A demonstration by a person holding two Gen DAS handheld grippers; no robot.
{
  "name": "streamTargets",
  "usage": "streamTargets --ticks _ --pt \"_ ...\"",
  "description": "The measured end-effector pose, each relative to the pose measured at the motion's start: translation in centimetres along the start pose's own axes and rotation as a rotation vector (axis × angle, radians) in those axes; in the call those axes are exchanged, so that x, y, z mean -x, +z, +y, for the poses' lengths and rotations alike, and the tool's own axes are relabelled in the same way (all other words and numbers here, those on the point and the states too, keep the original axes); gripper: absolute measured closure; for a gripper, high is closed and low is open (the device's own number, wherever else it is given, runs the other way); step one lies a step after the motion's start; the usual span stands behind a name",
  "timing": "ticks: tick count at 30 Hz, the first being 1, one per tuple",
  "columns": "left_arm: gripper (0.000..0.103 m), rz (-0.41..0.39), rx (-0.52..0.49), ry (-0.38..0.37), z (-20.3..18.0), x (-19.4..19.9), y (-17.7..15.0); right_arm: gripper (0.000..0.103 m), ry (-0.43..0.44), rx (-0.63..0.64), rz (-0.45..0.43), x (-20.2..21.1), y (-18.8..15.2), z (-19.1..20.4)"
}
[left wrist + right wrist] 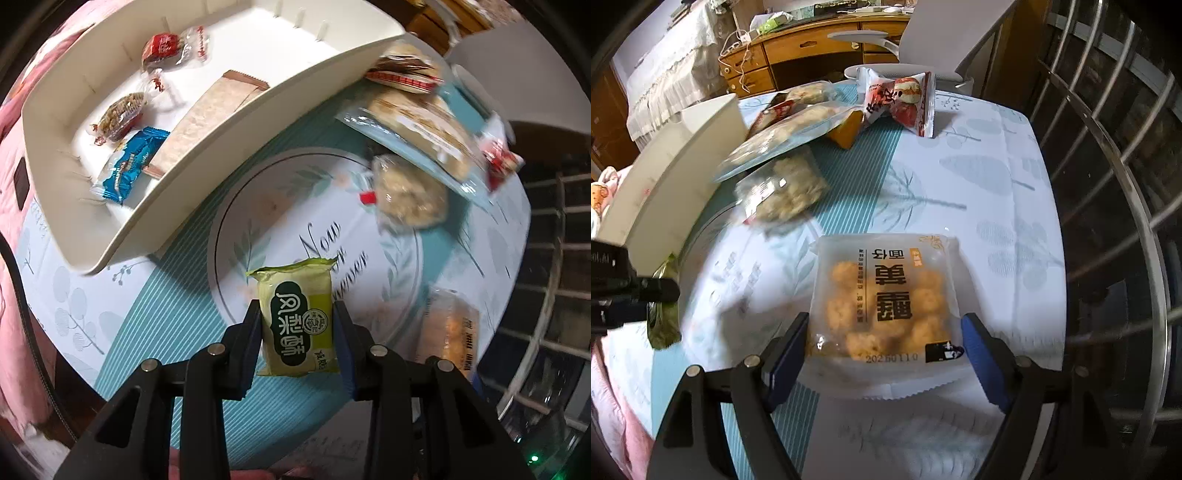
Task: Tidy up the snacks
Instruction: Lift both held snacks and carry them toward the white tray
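Note:
My left gripper (297, 310) is shut on a small green pastry packet (295, 325), held upright above the patterned tablecloth (166, 306). Up and to the left stands the white divided tray (221, 155), holding a blue packet (127, 162), a long brown wafer pack (207, 118), a nut snack (120, 114) and a red candy (160, 48). My right gripper (884, 321) grips a clear pack of orange-yellow buns (886, 288), with both blue pads against its sides. The left gripper (635, 295) and its green packet (665, 325) show at the left edge of the right wrist view.
A loose pile lies on the table beyond the tray: a flat cracker bag (783, 140), a round rice cake (783, 192) and a red-and-white packet (905, 99). A metal railing (1126, 184) runs along the right. A wooden desk (812, 48) and a white chair (942, 37) stand behind.

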State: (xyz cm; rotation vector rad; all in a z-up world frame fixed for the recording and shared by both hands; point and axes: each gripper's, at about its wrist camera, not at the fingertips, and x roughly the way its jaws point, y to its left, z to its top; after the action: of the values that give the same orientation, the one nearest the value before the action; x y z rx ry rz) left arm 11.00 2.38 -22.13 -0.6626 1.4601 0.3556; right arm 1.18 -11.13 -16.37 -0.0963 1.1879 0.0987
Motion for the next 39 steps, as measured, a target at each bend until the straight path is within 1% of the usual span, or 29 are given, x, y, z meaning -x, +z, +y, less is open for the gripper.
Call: streamTargets --ticks 2,5,7,12,17,20,23,28,31,36,39 --pt "0.068 -0.005 -0.027 -0.002 0.4 0.8 -0.5 0.022 0.013 0.002 0.009 0.7 -1.0 0.1" --pt "0.068 -0.011 -0.068 -0.009 -0.1 2.3 -1.8 0.022 0.048 -0.020 0.020 1.7 -2.8 0.1" --pt "0.068 -0.013 -0.100 -0.012 0.0 4.0 -3.3 0.022 0.065 -0.027 0.027 2.2 -3.8 0.1" --pt "0.068 0.005 -0.163 -0.021 0.8 5.1 -5.2 0.023 0.100 -0.042 0.043 3.4 -6.1 0.3" --pt "0.068 0.029 -0.234 -0.022 1.6 6.3 -6.9 0.023 0.128 -0.050 0.049 4.7 -7.2 0.3" --pt "0.068 0.035 -0.262 -0.034 2.0 7.1 -7.5 0.023 0.152 -0.050 0.031 5.6 -7.3 0.4" --pt "0.068 0.031 -0.291 -0.052 2.2 8.1 -7.8 0.023 0.168 -0.046 -0.009 6.6 -6.7 0.4" --pt "0.068 -0.007 -0.346 -0.106 2.7 9.5 -8.1 0.023 0.183 -0.038 -0.076 8.2 -5.5 1.0" --pt "0.068 -0.021 -0.399 -0.135 3.0 10.1 -8.1 0.023 0.182 -0.039 -0.109 8.9 -5.2 1.7" --pt "0.068 -0.025 -0.472 -0.182 3.7 11.0 -7.1 0.023 0.183 -0.069 -0.133 9.6 -4.7 3.2" --pt "0.068 -0.038 -0.531 -0.202 4.2 12.0 -5.9 0.023 0.184 -0.086 -0.148 9.9 -4.3 4.8"
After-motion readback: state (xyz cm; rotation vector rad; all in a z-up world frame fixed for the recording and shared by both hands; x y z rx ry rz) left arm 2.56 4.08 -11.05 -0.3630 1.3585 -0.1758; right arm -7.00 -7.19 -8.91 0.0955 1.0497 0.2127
